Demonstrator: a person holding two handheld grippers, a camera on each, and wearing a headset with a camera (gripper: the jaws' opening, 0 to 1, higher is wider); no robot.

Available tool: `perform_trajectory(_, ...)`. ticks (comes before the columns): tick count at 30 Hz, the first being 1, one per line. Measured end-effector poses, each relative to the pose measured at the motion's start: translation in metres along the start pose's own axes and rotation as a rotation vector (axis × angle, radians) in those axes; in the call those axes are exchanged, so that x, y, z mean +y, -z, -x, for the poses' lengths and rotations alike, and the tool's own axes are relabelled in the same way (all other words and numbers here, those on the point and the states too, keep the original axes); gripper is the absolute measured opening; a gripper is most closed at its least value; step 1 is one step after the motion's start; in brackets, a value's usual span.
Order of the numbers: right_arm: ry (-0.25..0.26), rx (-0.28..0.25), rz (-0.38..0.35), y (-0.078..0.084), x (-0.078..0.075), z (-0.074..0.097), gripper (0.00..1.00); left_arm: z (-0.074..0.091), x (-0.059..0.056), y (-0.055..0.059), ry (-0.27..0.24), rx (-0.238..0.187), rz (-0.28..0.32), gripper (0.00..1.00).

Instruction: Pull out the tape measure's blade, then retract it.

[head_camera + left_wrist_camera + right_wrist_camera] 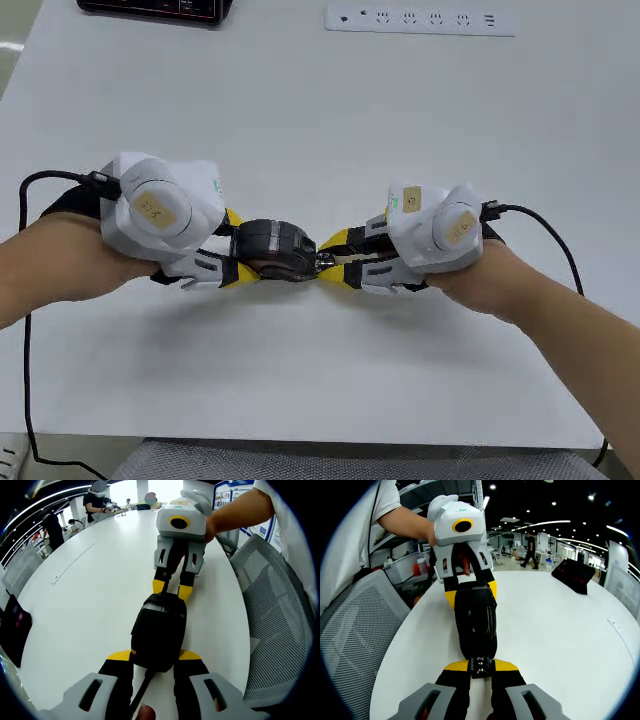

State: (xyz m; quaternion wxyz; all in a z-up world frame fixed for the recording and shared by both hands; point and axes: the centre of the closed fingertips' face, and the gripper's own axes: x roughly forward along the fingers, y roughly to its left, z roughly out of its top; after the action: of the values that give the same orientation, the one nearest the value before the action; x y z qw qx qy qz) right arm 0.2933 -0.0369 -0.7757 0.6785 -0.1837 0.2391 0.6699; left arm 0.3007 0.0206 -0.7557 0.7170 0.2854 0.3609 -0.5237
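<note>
You hold both tongs low over the table [300, 120] near its front edge, pointing at each other. The left tongs [240, 250] are clamped on the tape measure [275, 250], and the right tongs [336, 258] are pinched on the blade's end [480, 665]. Much free table lies beyond, toward the power strip [420, 18]; the hook is covered by the jaws.

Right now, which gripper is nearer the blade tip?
Right. The right gripper is shut on the blade tip itself; the left gripper clamps the case at its opposite end, a case-length away.
</note>
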Motion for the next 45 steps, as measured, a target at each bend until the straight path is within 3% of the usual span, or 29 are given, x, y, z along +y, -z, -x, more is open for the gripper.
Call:
perform_trajectory(20,0.007,0.019,0.031,0.002,0.002,0.004,0.09,0.000,0.000,0.001,0.006,0.022,-0.033,0.25)
perform_trajectory(45,0.034,0.054,0.026,0.024,-0.005,0.037,0.09,0.000,0.000,0.001,0.005,0.040,-0.021,0.25)
